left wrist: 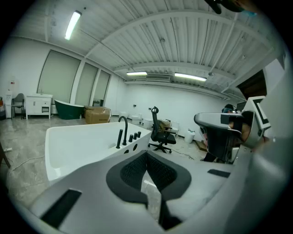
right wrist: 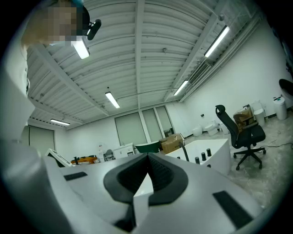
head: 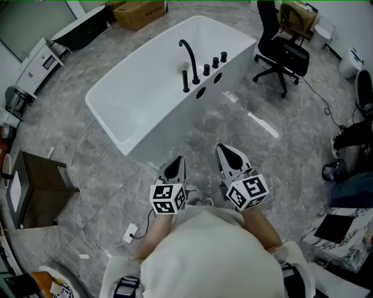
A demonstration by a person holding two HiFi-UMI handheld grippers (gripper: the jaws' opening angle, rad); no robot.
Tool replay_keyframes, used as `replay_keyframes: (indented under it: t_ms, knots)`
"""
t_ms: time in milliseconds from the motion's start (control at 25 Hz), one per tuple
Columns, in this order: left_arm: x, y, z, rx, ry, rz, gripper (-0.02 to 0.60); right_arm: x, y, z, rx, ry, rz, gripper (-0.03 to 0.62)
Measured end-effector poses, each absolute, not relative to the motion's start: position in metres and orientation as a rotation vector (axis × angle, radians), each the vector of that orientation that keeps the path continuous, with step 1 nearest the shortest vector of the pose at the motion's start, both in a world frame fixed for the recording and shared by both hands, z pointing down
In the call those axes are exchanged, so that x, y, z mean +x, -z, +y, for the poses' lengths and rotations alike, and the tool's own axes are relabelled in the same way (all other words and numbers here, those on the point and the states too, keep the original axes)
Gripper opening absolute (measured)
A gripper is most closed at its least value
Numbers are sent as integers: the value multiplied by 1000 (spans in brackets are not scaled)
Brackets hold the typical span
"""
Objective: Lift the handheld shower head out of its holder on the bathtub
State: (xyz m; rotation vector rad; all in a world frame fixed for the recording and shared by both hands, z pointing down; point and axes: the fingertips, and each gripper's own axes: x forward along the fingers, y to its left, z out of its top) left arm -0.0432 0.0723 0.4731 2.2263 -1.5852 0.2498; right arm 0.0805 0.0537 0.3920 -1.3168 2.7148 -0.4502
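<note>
There is one big white bathtub [head: 145, 87] in the middle of the floor. Near its far end is one black office chair [head: 280, 49] on wheels, and behind the tub sits one brown cardboard box [head: 140, 13]. There are two grippers, held low and close to the person, well apart from the tub. The left gripper [head: 176, 160] is squeezed closed with nothing in it, and the right gripper [head: 222, 149] is squeezed closed and empty too. On the tub's near rim there is one tall, bent black tap [head: 189, 55]. Just beside it stands one thin black shower head [head: 186, 81], upright in its holder. On the tap's other side are three little black knobs [head: 215, 61] in a row. The floor [head: 245, 122] is grey stone with pale streaks. The room is large, with a white ribbed ceiling [right wrist: 137, 55] and long bright lamps [right wrist: 112, 99].
</note>
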Motion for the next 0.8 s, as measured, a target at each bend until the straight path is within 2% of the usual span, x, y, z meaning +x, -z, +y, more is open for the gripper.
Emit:
replay_keyframes:
  t_ms: [800]
  knots:
    - [-30,-471,109,2196,-222,-1609,21,87,-398,94,-1305,375,2805,20]
